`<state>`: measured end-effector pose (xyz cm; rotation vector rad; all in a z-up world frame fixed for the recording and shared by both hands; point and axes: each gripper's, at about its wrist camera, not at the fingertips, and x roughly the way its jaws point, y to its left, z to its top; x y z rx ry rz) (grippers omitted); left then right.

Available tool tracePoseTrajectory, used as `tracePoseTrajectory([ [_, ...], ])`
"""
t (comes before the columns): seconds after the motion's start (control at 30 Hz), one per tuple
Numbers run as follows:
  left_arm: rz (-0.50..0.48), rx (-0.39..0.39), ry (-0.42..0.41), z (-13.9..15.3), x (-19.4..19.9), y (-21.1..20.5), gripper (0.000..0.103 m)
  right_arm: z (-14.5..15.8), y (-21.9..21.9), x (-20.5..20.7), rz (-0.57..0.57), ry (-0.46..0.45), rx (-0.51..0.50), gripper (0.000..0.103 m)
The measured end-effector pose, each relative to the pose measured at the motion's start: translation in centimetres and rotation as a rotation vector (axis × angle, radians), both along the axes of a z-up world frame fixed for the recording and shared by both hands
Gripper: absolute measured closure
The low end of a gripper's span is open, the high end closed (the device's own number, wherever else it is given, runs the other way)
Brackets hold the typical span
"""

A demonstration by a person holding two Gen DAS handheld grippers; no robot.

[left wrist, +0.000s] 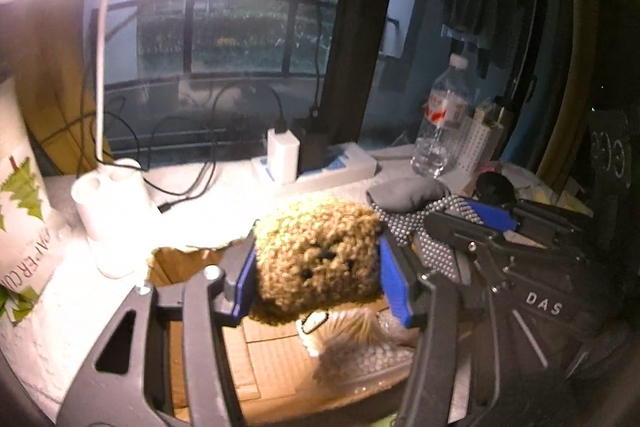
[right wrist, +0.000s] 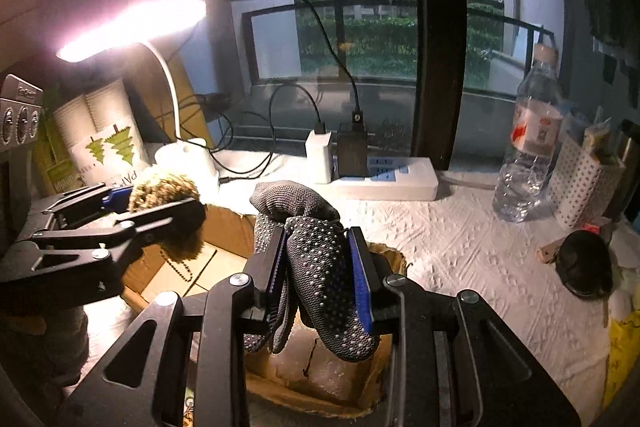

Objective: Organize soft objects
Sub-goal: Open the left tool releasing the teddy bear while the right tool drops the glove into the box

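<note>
**2 grippers, 2 soft items, both held over the box**

We count 2 hand-held grippers, 2 soft things, 1 cardboard box, 1 lamp, 1 power strip, 1 water bottle, 1 pack of paper cups.

The left gripper [left wrist: 318, 267] is clamped on 1 curly brown plush toy [left wrist: 316, 259]; both blue pads press into its sides, jaws roughly half open around it. The toy has dark stitched marks on its front and a small bead chain hanging below. It hangs in the air above the open cardboard box [left wrist: 256, 355], not touching it.

The right gripper [right wrist: 322, 271] is closed on 1 grey dotted glove [right wrist: 320, 267], jaws fairly narrow, the fabric bunched between the blue pads, fingers of the glove drooping down and the cuff folded over the top. It too hangs above the box [right wrist: 224, 227], just beside the toy [right wrist: 166, 189]; we cannot tell if the 2 items touch.

Inside the box we see bubble wrap or a clear bag and something pale and fuzzy, too blurred to name.

Writing: "DAS" on the right gripper's body in the left wrist view; "PAPER CU" partly readable on the paper cup pack [left wrist: 20, 211], with green tree prints. The water bottle [right wrist: 528, 147] has a red and white label, unreadable. The lit desk lamp [right wrist: 132, 23] stands left of the white power strip [right wrist: 384, 179], which carries 2 plugged chargers.
</note>
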<state>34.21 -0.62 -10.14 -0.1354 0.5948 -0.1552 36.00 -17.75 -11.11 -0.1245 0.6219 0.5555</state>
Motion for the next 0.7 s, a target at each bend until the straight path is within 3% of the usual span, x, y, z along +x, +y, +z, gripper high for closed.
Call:
tracePoseTrajectory([
  [0.27, -0.024, -0.018, 0.052, -1.8, 1.6, -0.8, 0.046, -2.1, 0.2, 1.3, 0.004, 0.050, -0.007, 0.071],
  [0.4, -0.021, -0.031, 0.068, -2.2, 1.7, -0.6, 0.039, -2.7, 0.3, 1.7, 0.003, 0.066, -0.009, 0.071],
  [0.53, -0.022, -0.042, 0.063, -2.0, 1.6, -0.4, 0.028, -2.8, 0.3, 1.8, -0.014, 0.066, -0.013, 0.052],
  [0.7, -0.007, -0.047, 0.056, -1.5, 1.1, 0.0, 0.028, -2.2, -0.1, 1.6, -0.029, 0.058, -0.015, 0.052],
])
